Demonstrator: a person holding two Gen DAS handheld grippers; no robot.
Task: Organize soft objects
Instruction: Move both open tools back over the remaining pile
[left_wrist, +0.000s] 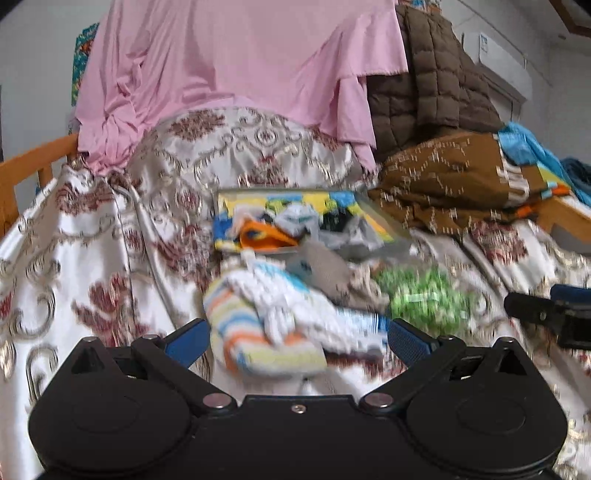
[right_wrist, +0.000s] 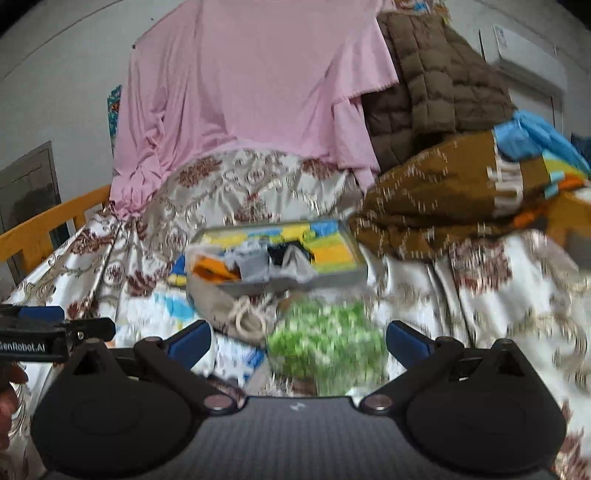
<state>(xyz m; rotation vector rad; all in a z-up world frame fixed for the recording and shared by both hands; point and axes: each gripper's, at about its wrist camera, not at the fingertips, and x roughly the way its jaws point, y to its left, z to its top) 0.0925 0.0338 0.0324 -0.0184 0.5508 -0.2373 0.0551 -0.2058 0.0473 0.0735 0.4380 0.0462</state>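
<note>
Centrally, low in the left wrist view, a striped sock (left_wrist: 255, 339) lies among a pile of socks (left_wrist: 295, 295) between the wide-open, empty fingers of the left gripper (left_wrist: 295, 338). Low centre in the right wrist view, a green sock (right_wrist: 325, 347) sits between the right gripper (right_wrist: 297, 339), also spread wide and holding nothing. At the left edge there, the other gripper reads "GenRobot.AI". Behind lies a tray (right_wrist: 332, 275) of socks on a floral bedspread (right_wrist: 498, 314); a pink sheet (right_wrist: 251, 81) hangs above.
</note>
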